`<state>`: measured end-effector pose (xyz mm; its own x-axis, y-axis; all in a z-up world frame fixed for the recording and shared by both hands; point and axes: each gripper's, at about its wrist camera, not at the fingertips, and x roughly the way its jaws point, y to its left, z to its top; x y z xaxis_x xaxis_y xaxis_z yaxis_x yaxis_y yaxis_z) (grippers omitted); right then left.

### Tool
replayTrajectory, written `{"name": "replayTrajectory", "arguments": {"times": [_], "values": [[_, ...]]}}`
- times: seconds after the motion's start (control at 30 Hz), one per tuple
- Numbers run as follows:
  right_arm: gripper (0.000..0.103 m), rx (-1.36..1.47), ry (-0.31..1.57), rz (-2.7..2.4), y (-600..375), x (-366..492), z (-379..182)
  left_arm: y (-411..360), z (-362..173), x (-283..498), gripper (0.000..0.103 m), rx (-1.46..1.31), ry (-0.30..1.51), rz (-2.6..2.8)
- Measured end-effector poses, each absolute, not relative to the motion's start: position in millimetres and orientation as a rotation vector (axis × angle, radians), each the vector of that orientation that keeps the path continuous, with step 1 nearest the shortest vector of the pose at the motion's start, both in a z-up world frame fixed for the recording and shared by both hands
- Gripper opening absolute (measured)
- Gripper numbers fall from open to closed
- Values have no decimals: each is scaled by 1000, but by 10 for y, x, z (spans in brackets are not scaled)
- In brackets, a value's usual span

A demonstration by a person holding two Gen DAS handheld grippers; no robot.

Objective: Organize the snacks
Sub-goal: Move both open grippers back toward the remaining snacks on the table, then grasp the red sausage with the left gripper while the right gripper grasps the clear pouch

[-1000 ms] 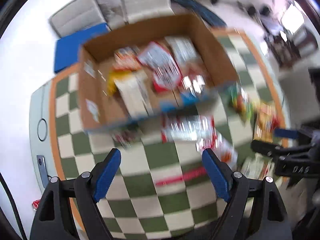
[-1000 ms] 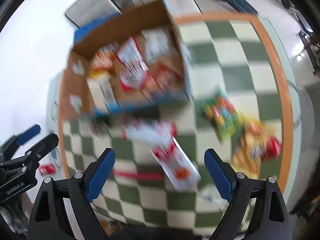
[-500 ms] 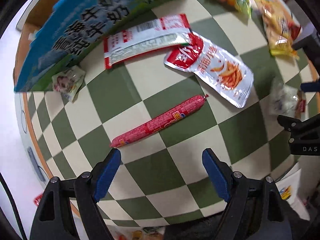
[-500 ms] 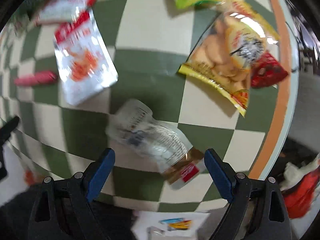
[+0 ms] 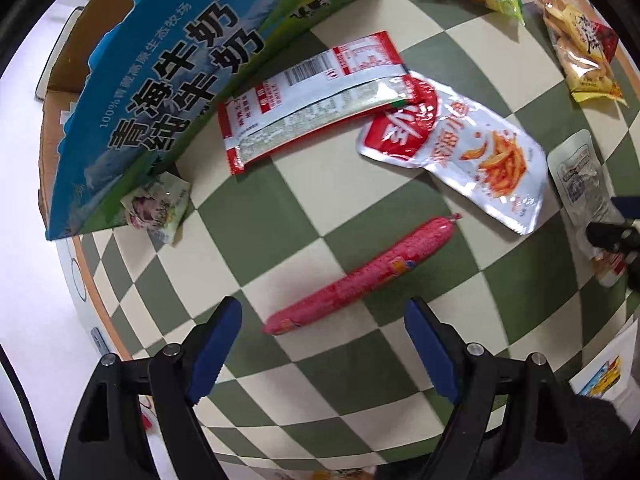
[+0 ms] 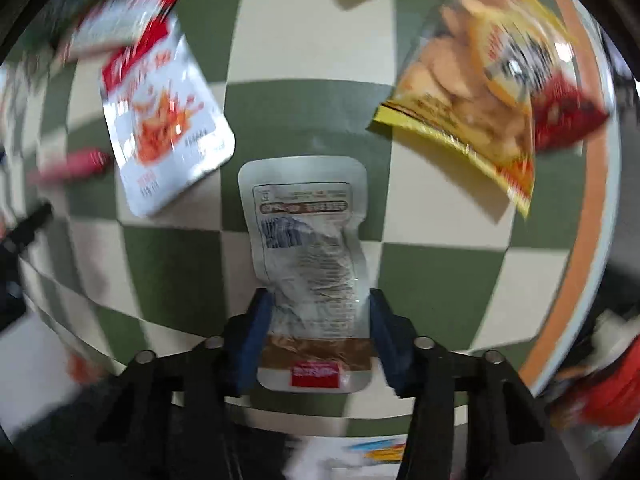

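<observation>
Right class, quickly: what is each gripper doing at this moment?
Left gripper: open, holding nothing, with the red sausage stick just ahead of it.
Right gripper: jaws closing around the silver pouch, pads at its edges.

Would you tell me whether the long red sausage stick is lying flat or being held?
Lying flat, unheld: the sausage stick rests on the checkered tablecloth, ahead of the open left gripper.

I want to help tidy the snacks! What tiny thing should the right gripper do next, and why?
Probably finish squeezing, then lift. The right gripper has its jaws closing on either side of the silver pouch, which lies flat on the checked table. Once the grip is firm, the pouch can likely go into the cardboard box. The left gripper is open above the pink sausage.
</observation>
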<state>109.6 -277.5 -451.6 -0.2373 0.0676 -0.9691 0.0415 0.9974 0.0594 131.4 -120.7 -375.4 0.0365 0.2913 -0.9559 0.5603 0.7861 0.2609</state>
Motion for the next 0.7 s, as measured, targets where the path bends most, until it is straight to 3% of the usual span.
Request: {"name": "replayTrajectory", "arguments": {"times": [0.07, 0.27, 0.3, 0.33, 0.37, 0.43, 0.57, 0.7], "values": [[37, 273, 1809, 19, -2908, 1092, -4518, -1189, -3812, 1317, 83, 751, 1565, -249], [41, 476, 1832, 22, -3027, 1150, -4545, -1212, -4136, 1263, 83, 949, 1595, -313], [48, 486, 1827, 20, -3038, 1154, -4539, -1222, -4162, 1275, 80, 959, 1607, -325], [55, 485, 1816, 25, -3026, 1158, -4526, -1234, -4180, 1256, 69, 959, 1617, -340], [58, 478, 1805, 27, -3005, 1136, -4528, -1245, -4167, 1252, 47, 948, 1618, -356], [59, 451, 1796, 21, -2966, 1183, -4501, -1312, -4172, 1205, 32, 938, 1661, -371], [59, 412, 1781, -17, -2867, 1238, -4452, -1322, -4193, 1088, 32, 880, 1709, -305], [59, 464, 1766, -87, -2875, 1313, -4440, -1031, -4191, 1155, 32, 457, 1909, -247]]}}
